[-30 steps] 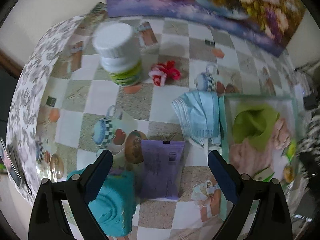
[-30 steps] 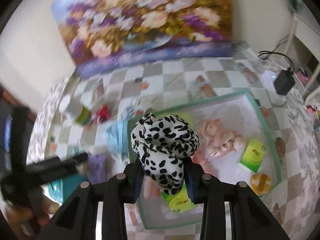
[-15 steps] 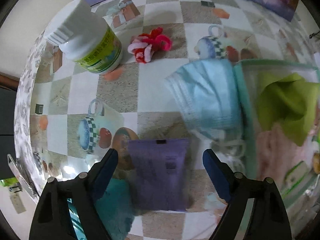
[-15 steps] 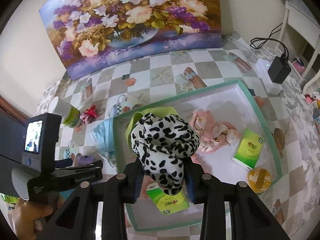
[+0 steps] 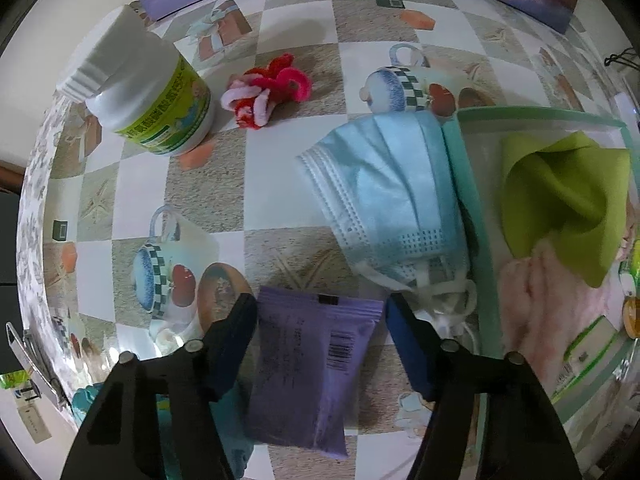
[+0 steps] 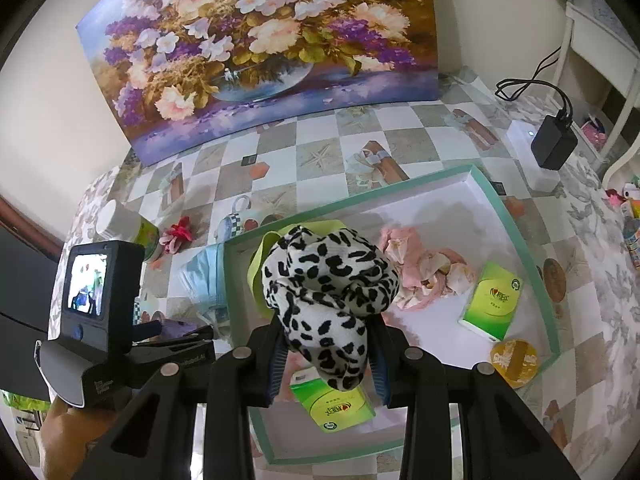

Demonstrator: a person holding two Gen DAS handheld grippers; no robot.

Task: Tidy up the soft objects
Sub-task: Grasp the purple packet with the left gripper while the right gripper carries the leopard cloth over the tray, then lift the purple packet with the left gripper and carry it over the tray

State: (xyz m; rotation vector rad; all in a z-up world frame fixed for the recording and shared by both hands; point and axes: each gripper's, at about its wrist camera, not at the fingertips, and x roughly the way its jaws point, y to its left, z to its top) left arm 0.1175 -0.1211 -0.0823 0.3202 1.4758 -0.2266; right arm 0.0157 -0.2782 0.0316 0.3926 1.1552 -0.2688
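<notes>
My left gripper (image 5: 320, 320) is open, its fingers on either side of a purple soft packet (image 5: 308, 368) lying on the checked tablecloth. A blue face mask (image 5: 388, 200) lies beside the green-rimmed tray (image 5: 464, 184), partly against its wall. A red and pink scrunchie (image 5: 266, 92) lies further back. My right gripper (image 6: 326, 354) is shut on a black-and-white spotted cloth (image 6: 328, 280) and holds it above the tray (image 6: 516, 240). In the tray lie a green cloth (image 5: 560, 200) and a pink cloth (image 6: 420, 268).
A white bottle with a green label (image 5: 152, 96) stands at the back left. A teal soft item (image 5: 236, 440) lies under the left gripper. Green packets (image 6: 494, 300) and a round yellow tin (image 6: 514, 362) lie in the tray. A painting (image 6: 260, 48) leans on the wall; a charger (image 6: 554, 146) sits far right.
My left gripper has dropped lower and moved forward, so its open fingers now flank the purple packet. My right gripper holds the spotted cloth steady over the tray.
</notes>
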